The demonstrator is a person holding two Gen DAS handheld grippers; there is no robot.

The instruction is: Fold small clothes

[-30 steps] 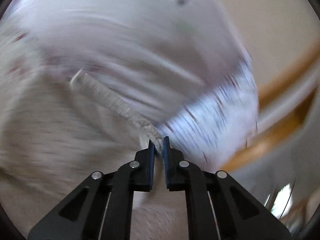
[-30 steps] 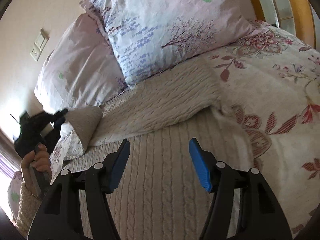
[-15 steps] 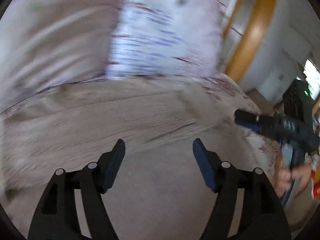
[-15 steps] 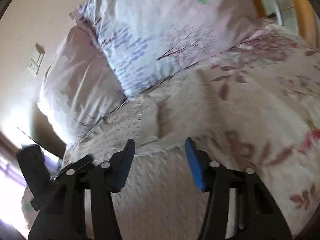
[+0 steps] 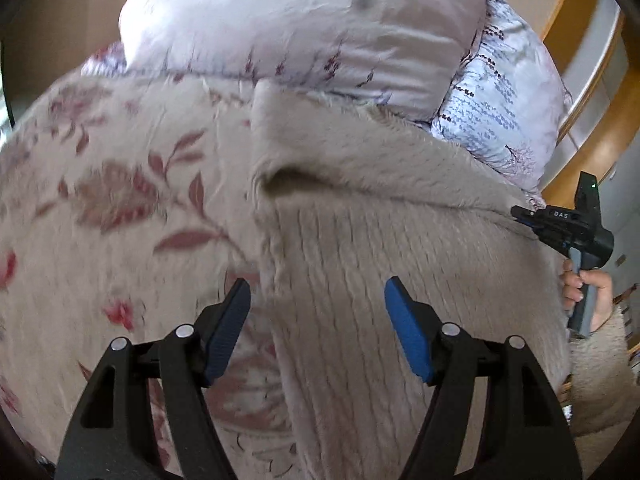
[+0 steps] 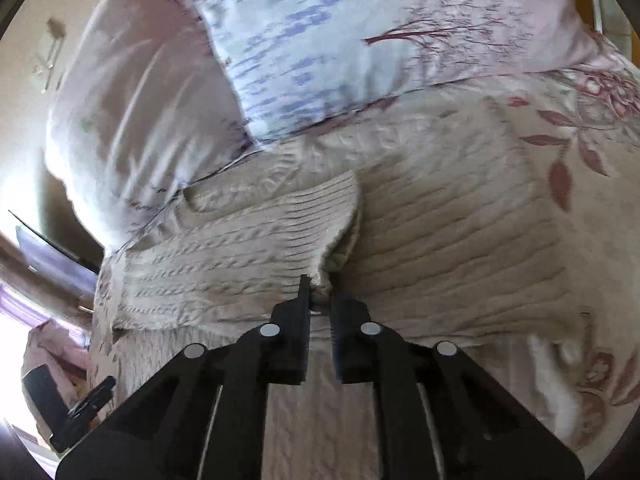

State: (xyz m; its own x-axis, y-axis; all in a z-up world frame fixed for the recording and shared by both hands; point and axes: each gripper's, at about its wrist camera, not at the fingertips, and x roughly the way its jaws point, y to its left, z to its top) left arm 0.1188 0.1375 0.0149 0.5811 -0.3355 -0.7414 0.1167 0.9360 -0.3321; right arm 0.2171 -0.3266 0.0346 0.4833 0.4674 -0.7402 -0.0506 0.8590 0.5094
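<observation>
A beige cable-knit sweater (image 5: 380,240) lies spread on a floral bedspread (image 5: 112,208), its top edge against the pillows. My left gripper (image 5: 318,324) is open and empty, hovering over the sweater's left edge. My right gripper (image 6: 320,300) is shut on a fold of the sweater's ribbed sleeve cuff (image 6: 312,216), which lies across the sweater body (image 6: 460,240). The right gripper also shows at the right edge of the left wrist view (image 5: 560,224), held in a hand. The left gripper shows low at the left of the right wrist view (image 6: 72,412).
Two pillows lean at the head of the bed, a pale pink one (image 5: 300,28) and a white one with blue and purple print (image 6: 360,32). A wooden bed frame (image 5: 592,120) curves at the right. A wall switch (image 6: 50,56) is on the beige wall.
My left gripper let go of the sweater edge, opened and swung left over the sweater. My right gripper moved forward onto the sleeve cuff and shut on it.
</observation>
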